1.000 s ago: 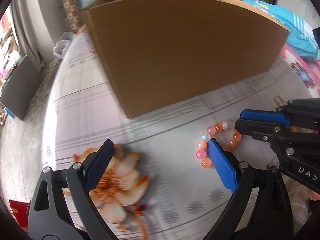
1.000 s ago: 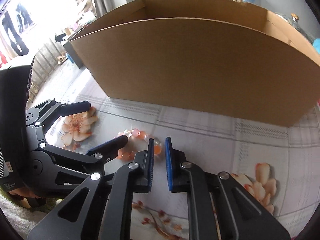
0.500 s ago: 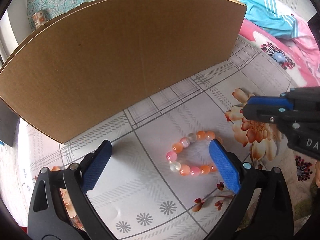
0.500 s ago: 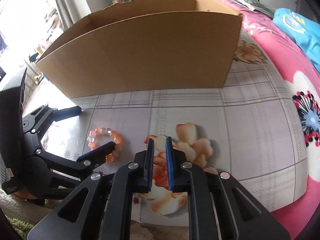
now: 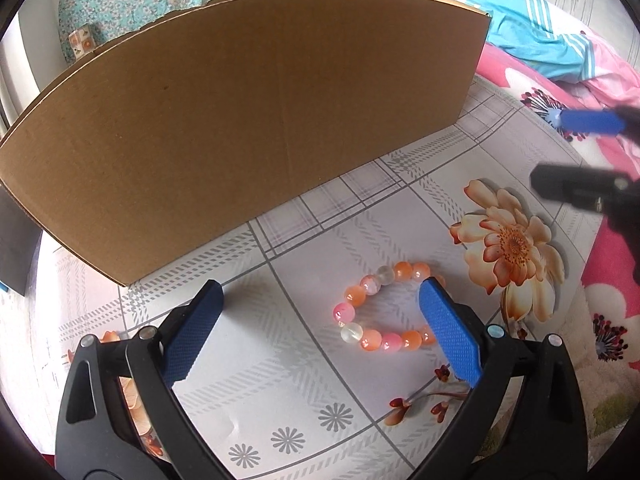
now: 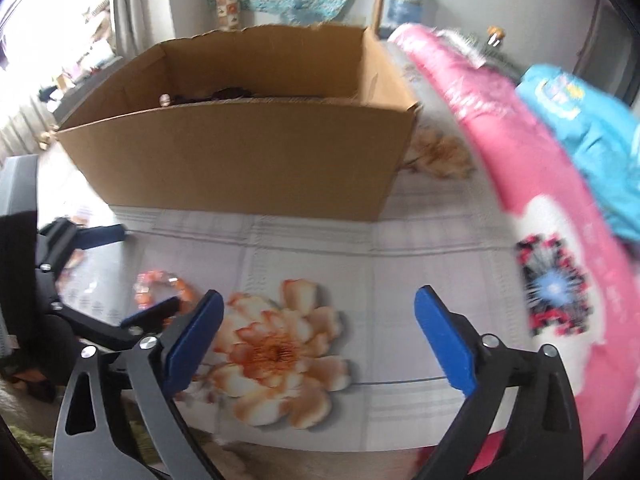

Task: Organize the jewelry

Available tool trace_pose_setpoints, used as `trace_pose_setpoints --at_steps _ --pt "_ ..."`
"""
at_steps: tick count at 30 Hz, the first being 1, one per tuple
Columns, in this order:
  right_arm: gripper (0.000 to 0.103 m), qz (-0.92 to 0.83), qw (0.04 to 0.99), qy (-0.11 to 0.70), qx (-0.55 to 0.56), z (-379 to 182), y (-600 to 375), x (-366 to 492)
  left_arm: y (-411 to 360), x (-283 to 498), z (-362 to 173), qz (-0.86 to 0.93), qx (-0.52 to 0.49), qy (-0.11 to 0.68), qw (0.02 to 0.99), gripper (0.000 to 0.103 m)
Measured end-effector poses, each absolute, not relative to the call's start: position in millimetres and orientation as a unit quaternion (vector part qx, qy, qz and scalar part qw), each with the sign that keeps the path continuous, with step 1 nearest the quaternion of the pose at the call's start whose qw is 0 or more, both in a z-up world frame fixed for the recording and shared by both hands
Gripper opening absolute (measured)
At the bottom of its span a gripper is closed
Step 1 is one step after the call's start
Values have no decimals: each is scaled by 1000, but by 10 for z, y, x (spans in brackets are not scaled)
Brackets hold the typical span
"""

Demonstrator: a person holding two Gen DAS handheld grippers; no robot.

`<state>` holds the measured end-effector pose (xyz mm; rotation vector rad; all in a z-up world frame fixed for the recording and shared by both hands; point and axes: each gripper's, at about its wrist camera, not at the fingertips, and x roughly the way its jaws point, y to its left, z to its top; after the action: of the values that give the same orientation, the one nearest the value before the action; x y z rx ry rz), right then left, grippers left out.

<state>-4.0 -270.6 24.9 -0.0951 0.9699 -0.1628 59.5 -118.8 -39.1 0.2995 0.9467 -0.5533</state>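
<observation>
A bracelet [image 5: 362, 312] of orange, pink and clear beads lies flat on the flowered tablecloth [image 5: 304, 392]. My left gripper [image 5: 318, 300] is open just above it. Most of the ring lies between its blue pads, and the right pad covers the ring's right side. My right gripper [image 6: 318, 300] is off to the right over a printed orange flower [image 6: 276, 356]; its jaws are opening wide with nothing between them. In the right wrist view the bracelet [image 6: 182, 286] shows blurred beside the left gripper [image 6: 128, 276]. In the left wrist view the right gripper [image 5: 560, 152] hangs at the right edge.
A large open cardboard box [image 5: 240, 120] stands right behind the bracelet, with dark items [image 6: 224, 94] inside. A pink floral quilt [image 6: 500, 128] and a blue garment [image 6: 580, 108] lie to the right. The table's front edge [image 6: 320, 446] runs below the right gripper.
The right gripper, shut beside the bracelet a second ago, has drawn away to the right and opened wide. The left gripper has shifted so that the bracelet lies between its fingers.
</observation>
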Motion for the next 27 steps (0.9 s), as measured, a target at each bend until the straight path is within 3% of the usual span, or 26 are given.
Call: trace_pose_setpoints --at_steps 6,21,27 --pt "96 -120 893 421 -107 360 -2660 -80 -1248 618 -393 -258 143 455 840 95" --pt "96 -37 906 420 32 272 -2597 -22 -1238 641 -364 -274 145 460 832 95" --pt "96 -1 893 435 115 205 -2673 51 -1081 618 -101 -281 124 420 854 95"
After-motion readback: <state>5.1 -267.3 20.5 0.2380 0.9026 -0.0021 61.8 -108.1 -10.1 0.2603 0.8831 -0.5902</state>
